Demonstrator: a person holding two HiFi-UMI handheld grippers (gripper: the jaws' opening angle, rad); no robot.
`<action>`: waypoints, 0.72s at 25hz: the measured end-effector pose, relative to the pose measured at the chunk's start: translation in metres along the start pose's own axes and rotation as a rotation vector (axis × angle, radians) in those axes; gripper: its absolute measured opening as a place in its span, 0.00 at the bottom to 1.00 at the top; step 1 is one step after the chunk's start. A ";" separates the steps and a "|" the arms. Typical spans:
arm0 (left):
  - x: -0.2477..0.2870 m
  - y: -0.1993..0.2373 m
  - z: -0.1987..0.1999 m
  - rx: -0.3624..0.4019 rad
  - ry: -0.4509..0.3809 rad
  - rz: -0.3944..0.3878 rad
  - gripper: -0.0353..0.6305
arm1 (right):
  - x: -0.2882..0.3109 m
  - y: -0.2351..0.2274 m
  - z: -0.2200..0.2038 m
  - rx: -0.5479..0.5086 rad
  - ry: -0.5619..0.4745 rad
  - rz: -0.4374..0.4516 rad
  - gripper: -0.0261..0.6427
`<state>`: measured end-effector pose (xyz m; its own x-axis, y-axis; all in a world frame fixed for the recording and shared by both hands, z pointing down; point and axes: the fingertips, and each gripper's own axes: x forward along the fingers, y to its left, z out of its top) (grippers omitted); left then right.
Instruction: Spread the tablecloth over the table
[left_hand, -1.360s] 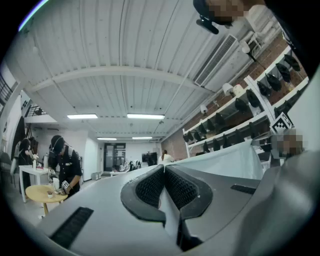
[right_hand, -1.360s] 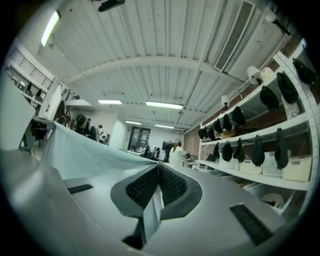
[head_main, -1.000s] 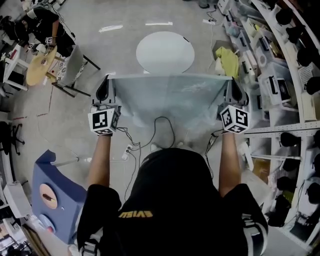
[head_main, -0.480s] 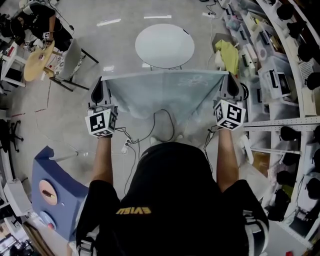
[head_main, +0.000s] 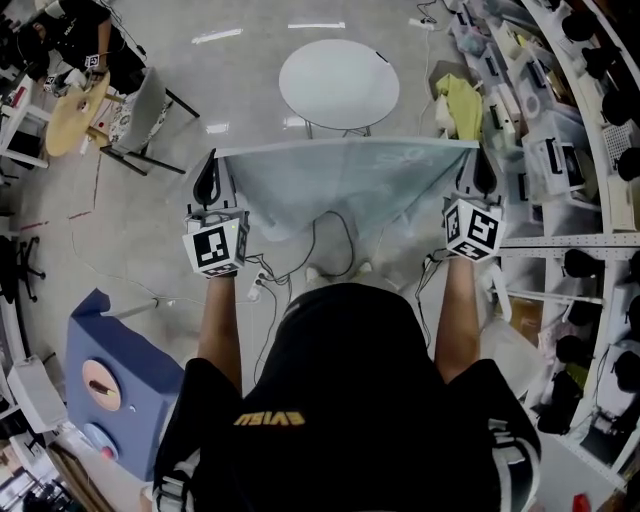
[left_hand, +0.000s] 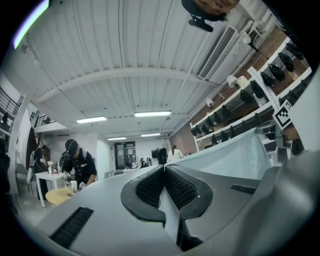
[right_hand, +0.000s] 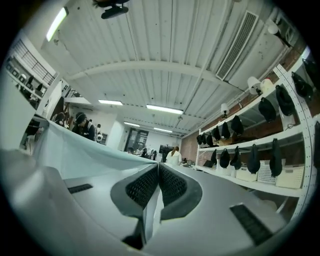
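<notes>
Held taut mid-frame, pale blue-green thin tablecloth (head_main: 345, 180), corners pinched in closed jaws of left gripper (head_main: 210, 165) and right gripper (head_main: 478, 158), short of round white tabletop (head_main: 338, 82); likely to slip free if overstretched

A blue cabinet (head_main: 110, 375) with a round tan disc (head_main: 100, 385) on its face stands at the lower left of the head view. Further up that side, a grey chair (head_main: 148, 112) on black legs sits just beside a round wooden worktop (head_main: 72, 115), where a person in black (head_main: 85, 30) bends over. On the grey floor (head_main: 150, 230) a black cable (head_main: 352, 250) loops near a white power strip (head_main: 257, 287). A yellow cloth (head_main: 462, 105) lies near the long shelves (head_main: 590, 150) on the right, which hold rows of black things (right_hand: 254, 157) and white baskets (right_hand: 290, 175). Strip lights (right_hand: 165, 109) run along the ribbed ceiling. Far off stands a person in white (right_hand: 173, 156).
</notes>
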<state>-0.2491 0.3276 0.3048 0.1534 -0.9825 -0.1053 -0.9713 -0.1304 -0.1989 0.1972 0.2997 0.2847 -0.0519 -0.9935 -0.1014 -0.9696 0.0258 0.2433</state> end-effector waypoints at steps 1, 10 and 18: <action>0.001 0.004 -0.003 0.004 0.009 0.003 0.08 | -0.001 0.004 0.001 -0.023 0.004 -0.002 0.05; 0.018 0.016 -0.027 -0.041 0.011 -0.054 0.08 | -0.014 0.020 -0.002 -0.171 0.068 -0.033 0.05; 0.038 -0.014 -0.032 -0.005 0.028 -0.106 0.08 | -0.004 -0.007 -0.023 -0.091 0.094 -0.079 0.05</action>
<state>-0.2357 0.2878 0.3343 0.2507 -0.9664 -0.0563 -0.9507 -0.2348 -0.2026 0.2101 0.3005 0.3058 0.0510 -0.9981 -0.0341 -0.9438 -0.0593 0.3250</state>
